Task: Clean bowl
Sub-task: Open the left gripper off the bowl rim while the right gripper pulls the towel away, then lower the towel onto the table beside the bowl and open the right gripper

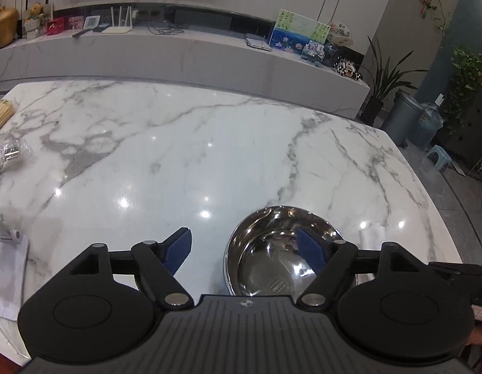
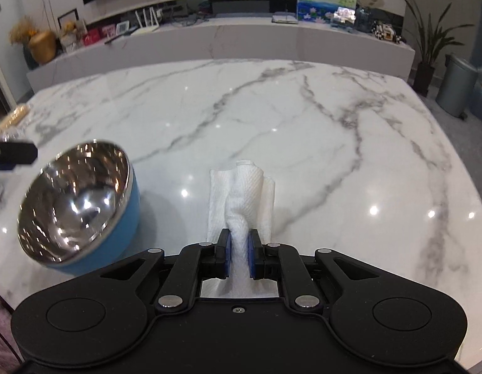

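My R gripper [image 2: 239, 251] is clenched on a wad of white paper towel [image 2: 245, 199], which sticks out fwd over the marble table [image 2: 303, 118]. My L gripper [image 1: 245, 251] is spread wide w/ nothing pinched; its right pad [image 1: 312, 251] hangs over the steel bowl [image 1: 272, 265], I can't tell if it touches, and the left pad is well clear of the rim. From the R cam the bowl [image 2: 82, 205], blue outside and shiny inside, looks tilted, just left of the towel; farther back a long marble ledge [image 1: 178, 53] holds a router [image 1: 117, 23] and a painting [image 1: 300, 32].
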Available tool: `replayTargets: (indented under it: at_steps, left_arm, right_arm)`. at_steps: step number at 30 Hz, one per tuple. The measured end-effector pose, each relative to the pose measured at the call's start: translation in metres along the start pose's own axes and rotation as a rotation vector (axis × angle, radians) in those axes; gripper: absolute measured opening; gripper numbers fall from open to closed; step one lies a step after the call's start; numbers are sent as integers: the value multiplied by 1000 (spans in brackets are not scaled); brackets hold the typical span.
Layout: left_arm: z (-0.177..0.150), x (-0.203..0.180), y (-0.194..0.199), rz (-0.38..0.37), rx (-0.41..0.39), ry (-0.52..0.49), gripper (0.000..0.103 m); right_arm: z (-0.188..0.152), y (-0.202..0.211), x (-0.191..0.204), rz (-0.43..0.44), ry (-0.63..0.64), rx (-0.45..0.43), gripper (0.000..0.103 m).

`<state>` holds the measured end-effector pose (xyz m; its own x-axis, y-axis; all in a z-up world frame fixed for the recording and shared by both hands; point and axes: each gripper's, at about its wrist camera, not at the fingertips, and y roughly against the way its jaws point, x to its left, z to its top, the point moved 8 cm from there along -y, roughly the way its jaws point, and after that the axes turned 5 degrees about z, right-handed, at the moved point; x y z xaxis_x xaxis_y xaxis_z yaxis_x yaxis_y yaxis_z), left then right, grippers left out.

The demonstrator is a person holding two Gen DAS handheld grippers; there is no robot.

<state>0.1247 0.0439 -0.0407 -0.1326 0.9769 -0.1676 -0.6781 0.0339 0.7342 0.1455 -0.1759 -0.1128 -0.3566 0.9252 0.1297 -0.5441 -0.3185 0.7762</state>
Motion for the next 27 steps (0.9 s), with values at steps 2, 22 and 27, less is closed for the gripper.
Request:
replayTargets:
  at_steps: [2,22,27]
  left_arm:
    - [-1,1,0,7,-8,2,76]
    - [4,-13,28,27,-116,-51,83]
    - [-1,-10,35,60,-127,-18,83]
  right_arm:
    - [-5,-4,-1,-11,11,9,10]
    - [26,54,15,27,-6,-138,64]
    - [32,80,33,36,15,-205,82]
